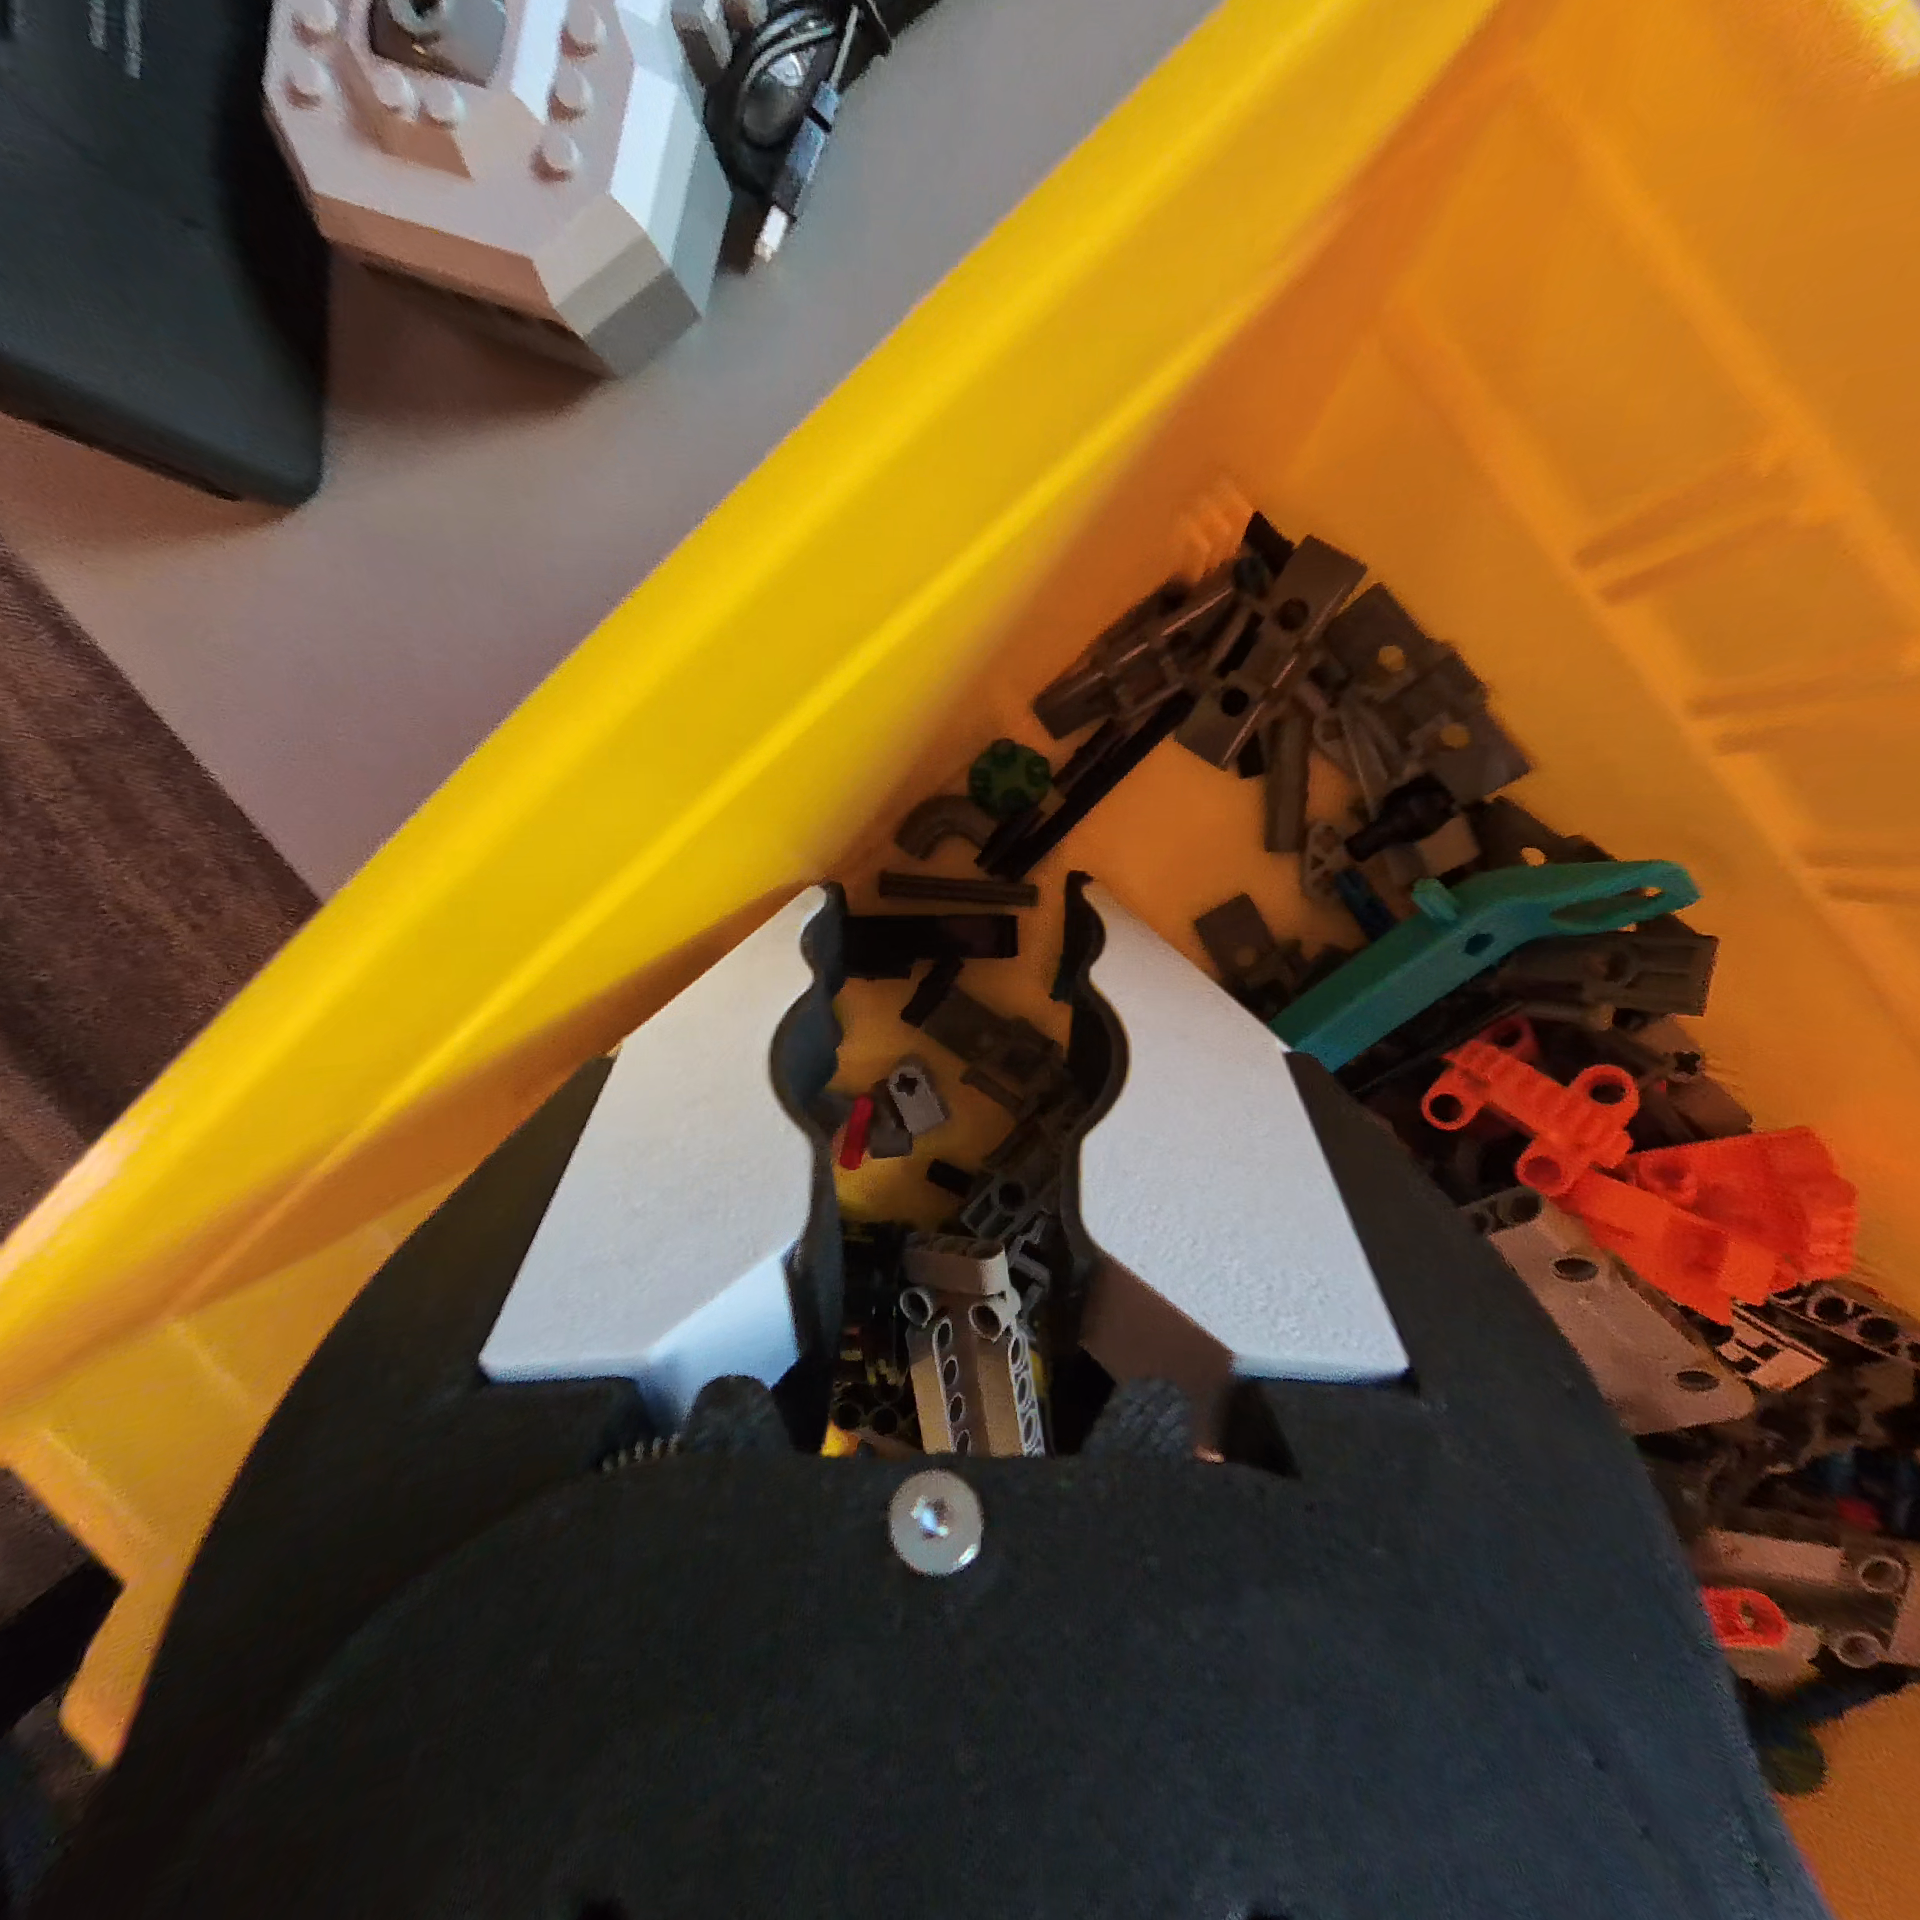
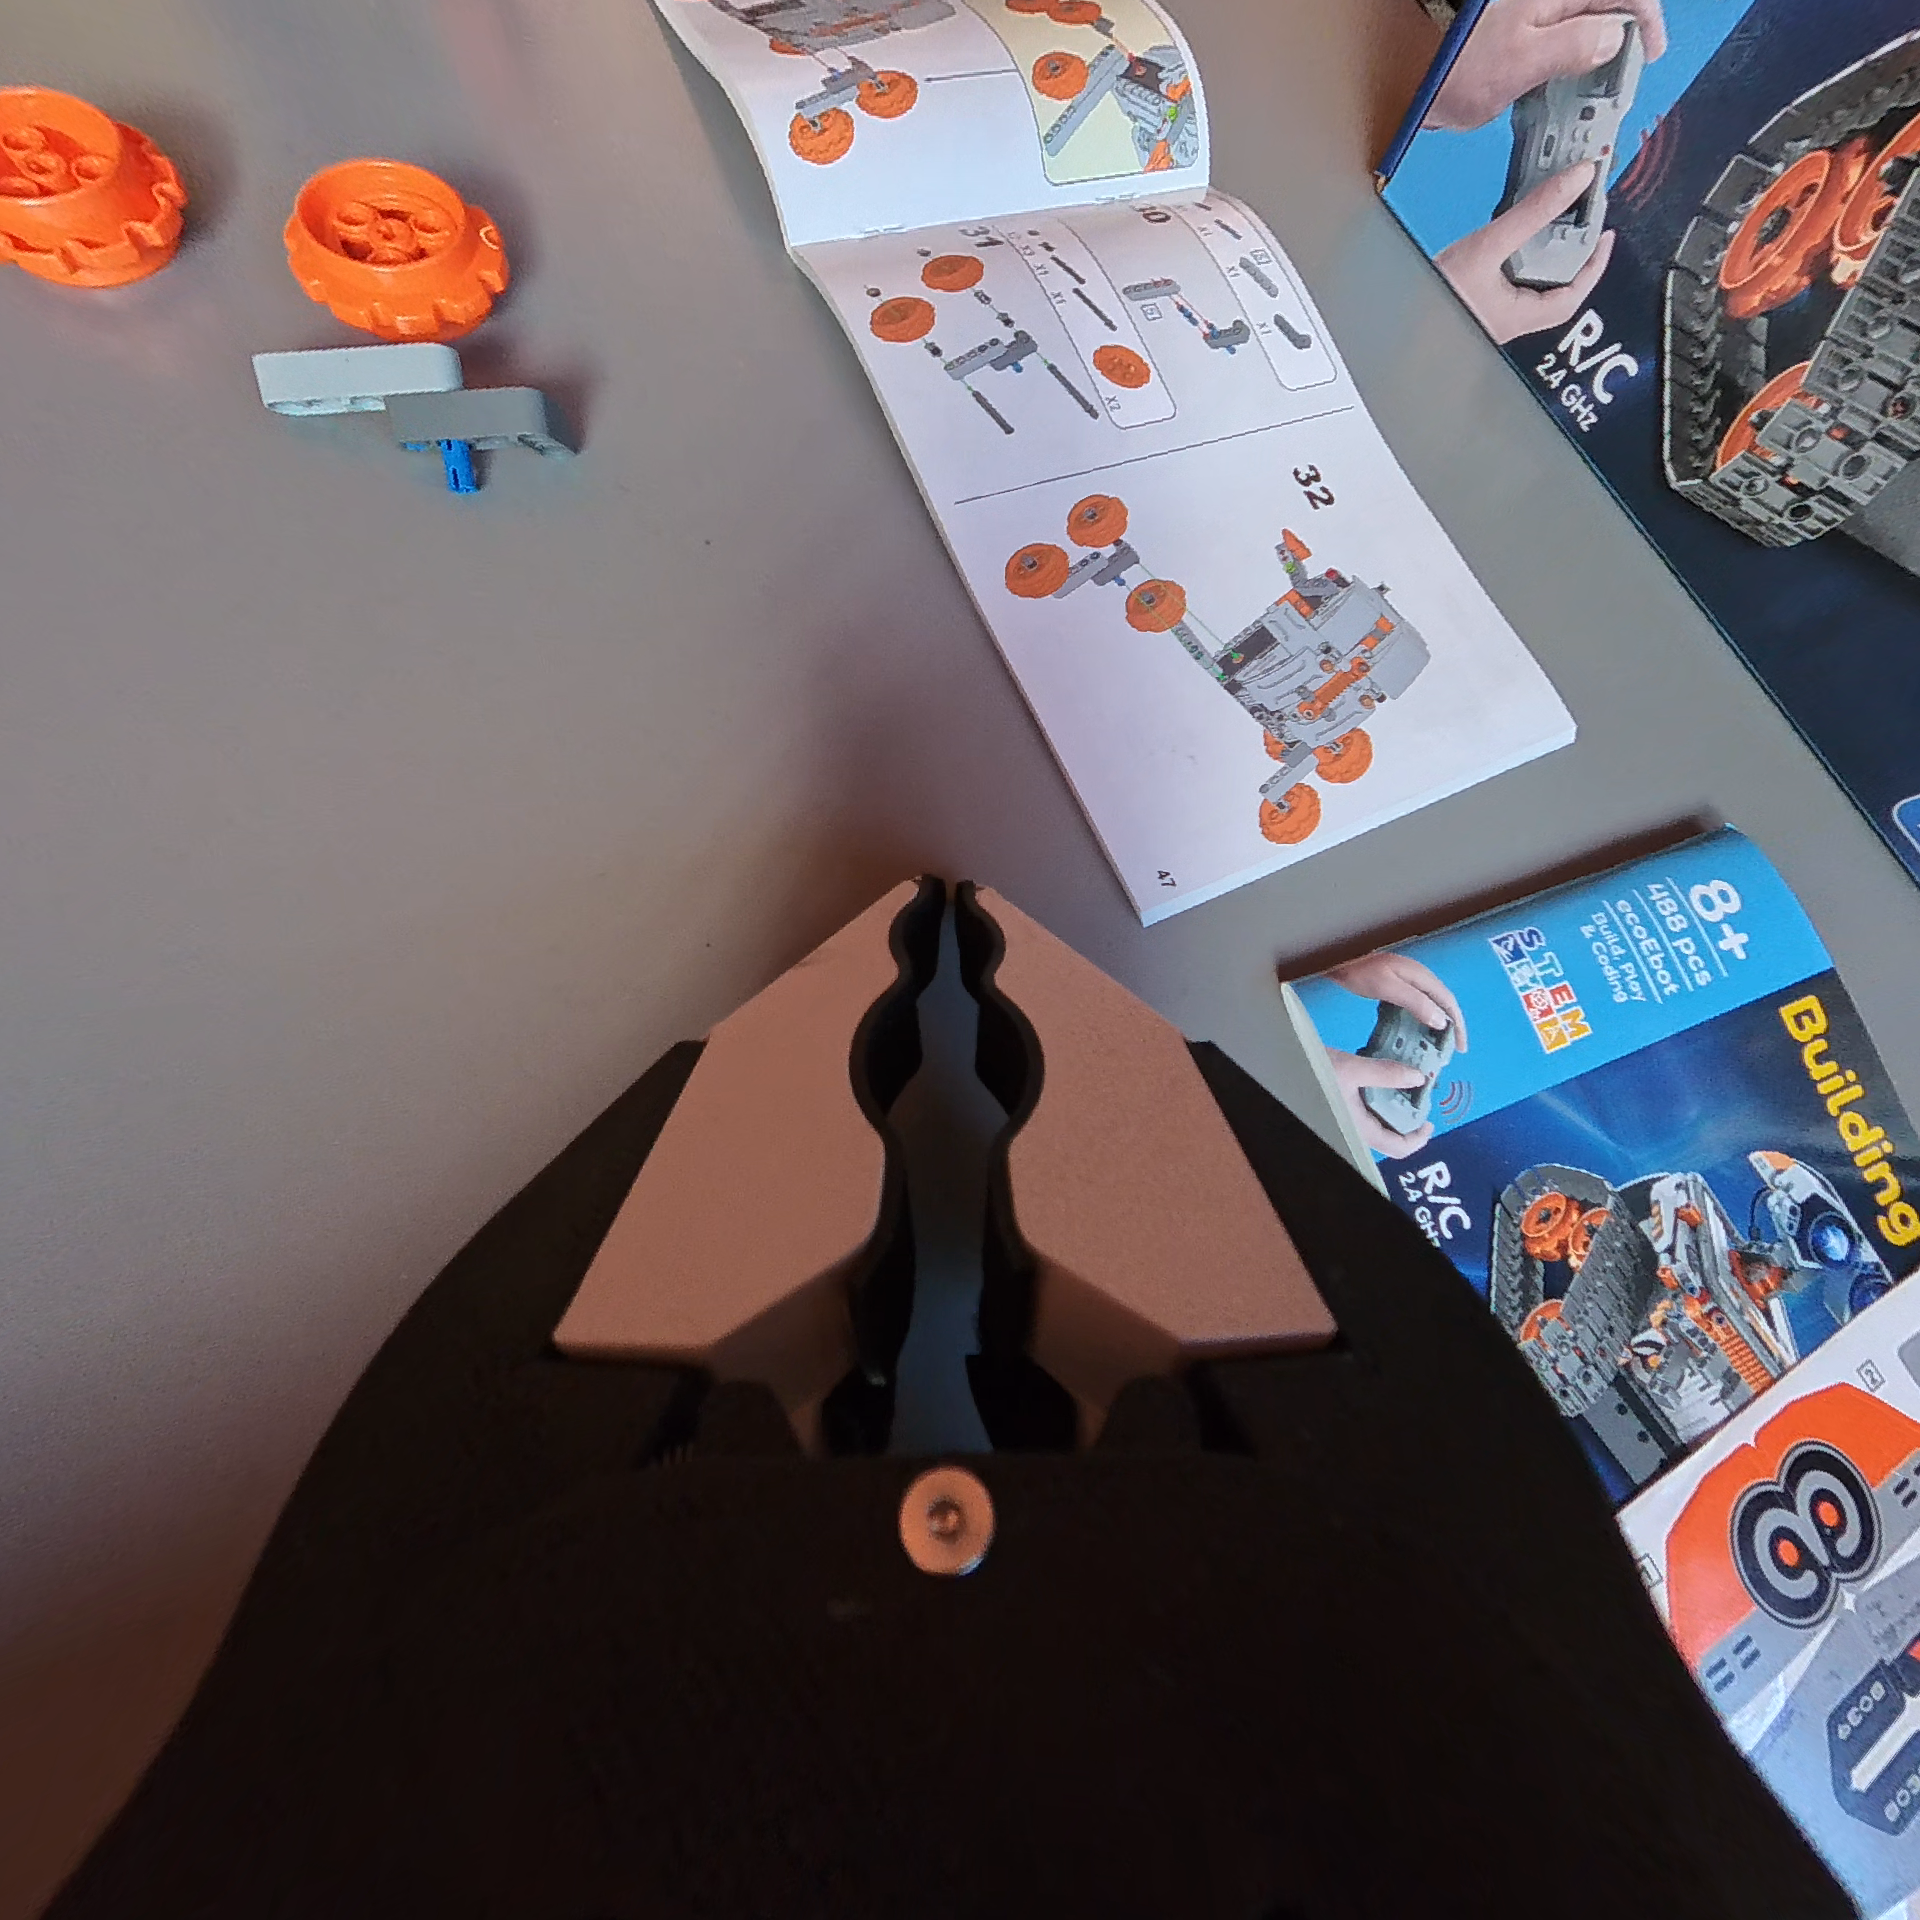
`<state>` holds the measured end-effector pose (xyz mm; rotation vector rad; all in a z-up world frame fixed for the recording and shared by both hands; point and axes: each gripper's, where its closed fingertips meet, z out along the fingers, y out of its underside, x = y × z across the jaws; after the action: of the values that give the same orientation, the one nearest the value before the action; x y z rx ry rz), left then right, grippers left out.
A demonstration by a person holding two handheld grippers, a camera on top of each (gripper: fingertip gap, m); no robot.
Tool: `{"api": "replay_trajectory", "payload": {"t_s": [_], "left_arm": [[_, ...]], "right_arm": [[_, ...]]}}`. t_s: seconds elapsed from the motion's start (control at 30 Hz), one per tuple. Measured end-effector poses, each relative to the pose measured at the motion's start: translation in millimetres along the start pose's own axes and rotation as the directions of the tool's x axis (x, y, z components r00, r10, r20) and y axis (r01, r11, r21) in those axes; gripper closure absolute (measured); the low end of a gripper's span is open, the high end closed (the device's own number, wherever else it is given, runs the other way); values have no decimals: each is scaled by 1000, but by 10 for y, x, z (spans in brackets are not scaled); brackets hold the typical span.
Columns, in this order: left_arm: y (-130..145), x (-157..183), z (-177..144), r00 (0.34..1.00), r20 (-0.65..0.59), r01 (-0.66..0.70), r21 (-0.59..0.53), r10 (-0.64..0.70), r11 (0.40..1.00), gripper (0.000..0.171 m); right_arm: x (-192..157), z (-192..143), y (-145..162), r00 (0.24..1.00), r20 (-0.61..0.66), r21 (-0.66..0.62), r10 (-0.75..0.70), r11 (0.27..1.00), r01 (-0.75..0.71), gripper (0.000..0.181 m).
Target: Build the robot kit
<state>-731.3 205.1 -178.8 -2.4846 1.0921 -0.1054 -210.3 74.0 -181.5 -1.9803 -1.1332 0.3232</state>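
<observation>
Black-bodied, with pale fingers, the left claw (image 1: 951, 899) hangs inside a yellow bin (image 1: 644, 727), its fingers apart and holding nothing. Below it, loose building pieces (image 1: 1299, 665) lie heaped on the bin floor: mostly grey and black, with a teal tool (image 1: 1475, 940) and orange connectors (image 1: 1558, 1132) to one side. Beyond the bin's rim, a pale studded block (image 1: 488, 177) stands on the table (image 1: 499, 499).

The right claw (image 2: 945, 885) hovers over the grey table (image 2: 468, 727), its fingers nearly together and empty. Near the far edge lie two orange wheels (image 2: 395, 244) and two grey beams (image 2: 416, 390), one beam on a blue pin (image 2: 455, 465). An open instruction booklet (image 2: 1195, 540) curls beside the claw, a blue booklet (image 2: 1621, 1122) and a box (image 2: 1714, 260) beyond it.
</observation>
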Motion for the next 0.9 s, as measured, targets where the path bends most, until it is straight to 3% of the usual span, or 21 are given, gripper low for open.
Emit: {"api": "replay_trajectory", "payload": {"t_s": [0.17,0.23,0.63,0.9], "left_arm": [[6,46,38,999,-46,3,10,-2,1000,129],[7,83,40,997,-79,14,29,-12,999,136],[174,225,-64,995,-103,13,17,-11,1000,142],[74,221,-137,991,-113,80,76,-71,994,142]], "right_arm": [[-1,0,0,1000,1,0,0,1000,0,178],[-3,0,-1,1000,1,0,-1,1000,1,178],[-18,-6,3,1000,9,1,0,1000,0,178],[-19,-7,4,1000,7,1,-2,1000,2,177]]}}
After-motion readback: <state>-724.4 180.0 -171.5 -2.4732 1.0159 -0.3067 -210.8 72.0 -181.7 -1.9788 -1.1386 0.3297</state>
